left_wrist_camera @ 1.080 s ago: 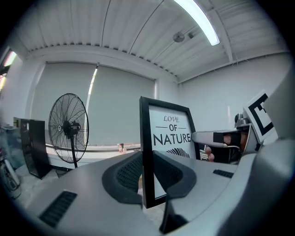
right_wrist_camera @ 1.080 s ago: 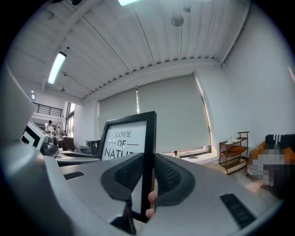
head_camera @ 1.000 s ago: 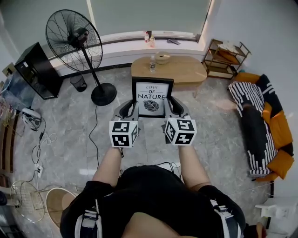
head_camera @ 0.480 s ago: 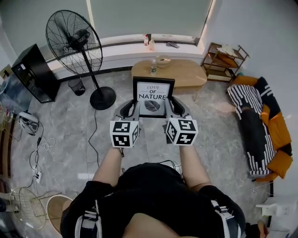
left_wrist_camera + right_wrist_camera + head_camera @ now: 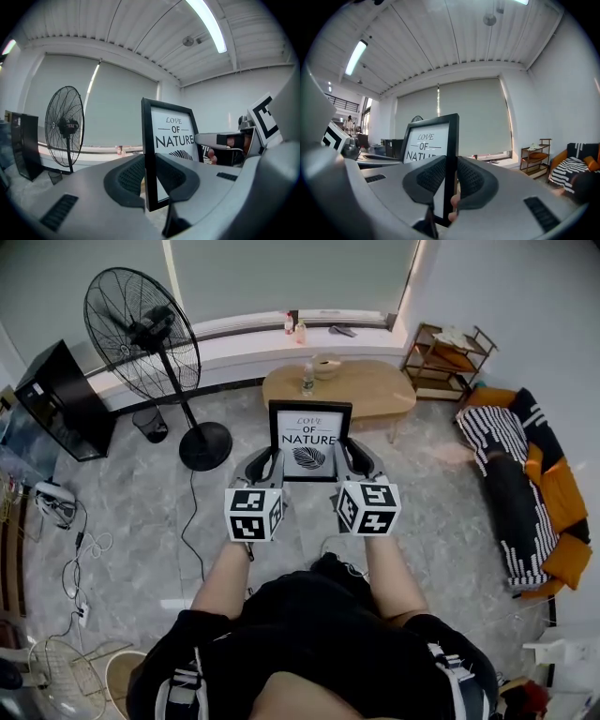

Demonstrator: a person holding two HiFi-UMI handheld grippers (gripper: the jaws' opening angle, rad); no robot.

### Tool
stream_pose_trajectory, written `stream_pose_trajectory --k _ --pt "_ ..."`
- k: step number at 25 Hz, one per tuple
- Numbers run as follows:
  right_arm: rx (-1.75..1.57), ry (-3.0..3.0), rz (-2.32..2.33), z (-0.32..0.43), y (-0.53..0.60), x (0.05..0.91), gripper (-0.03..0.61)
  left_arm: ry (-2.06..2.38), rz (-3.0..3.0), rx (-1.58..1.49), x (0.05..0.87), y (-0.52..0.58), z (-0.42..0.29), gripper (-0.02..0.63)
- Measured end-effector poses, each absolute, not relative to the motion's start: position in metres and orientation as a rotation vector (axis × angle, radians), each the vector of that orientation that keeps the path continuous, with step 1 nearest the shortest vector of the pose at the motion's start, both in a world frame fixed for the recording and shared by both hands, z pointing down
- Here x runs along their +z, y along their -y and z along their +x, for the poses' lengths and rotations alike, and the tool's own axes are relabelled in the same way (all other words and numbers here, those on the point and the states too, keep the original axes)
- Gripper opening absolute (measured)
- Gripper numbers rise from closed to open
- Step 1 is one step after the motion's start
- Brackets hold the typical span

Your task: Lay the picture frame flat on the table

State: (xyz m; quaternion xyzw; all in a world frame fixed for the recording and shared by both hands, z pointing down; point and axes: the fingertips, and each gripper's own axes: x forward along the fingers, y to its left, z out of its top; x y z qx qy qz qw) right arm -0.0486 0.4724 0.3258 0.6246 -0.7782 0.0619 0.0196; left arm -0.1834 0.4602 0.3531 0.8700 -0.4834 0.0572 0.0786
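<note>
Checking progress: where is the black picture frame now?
In the head view's centre, the black picture frame is held upright between the left gripper and right gripper, short of the oval wooden table.

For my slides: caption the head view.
The left claw and right claw hold an upright picture frame by its sides, wooden table ahead.

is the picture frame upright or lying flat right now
Upright. The picture frame stands on edge, print facing the person, clamped at each side by the left gripper and right gripper, off the table.
</note>
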Motion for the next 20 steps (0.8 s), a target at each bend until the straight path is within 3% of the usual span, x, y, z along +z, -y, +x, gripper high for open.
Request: stream_pose_trajectory --k 13,20 --pt "0.253 2.443 1.904 -0.033 -0.361 0.348 0.090 1.467 2.556 0.223 0.374 -0.356 -0.168 0.083" --pt "0.284 2.453 1.886 0.015 -0.269 0.348 0.091 1.474 2.558 0.262 0.370 -0.265 -0.121 0.083"
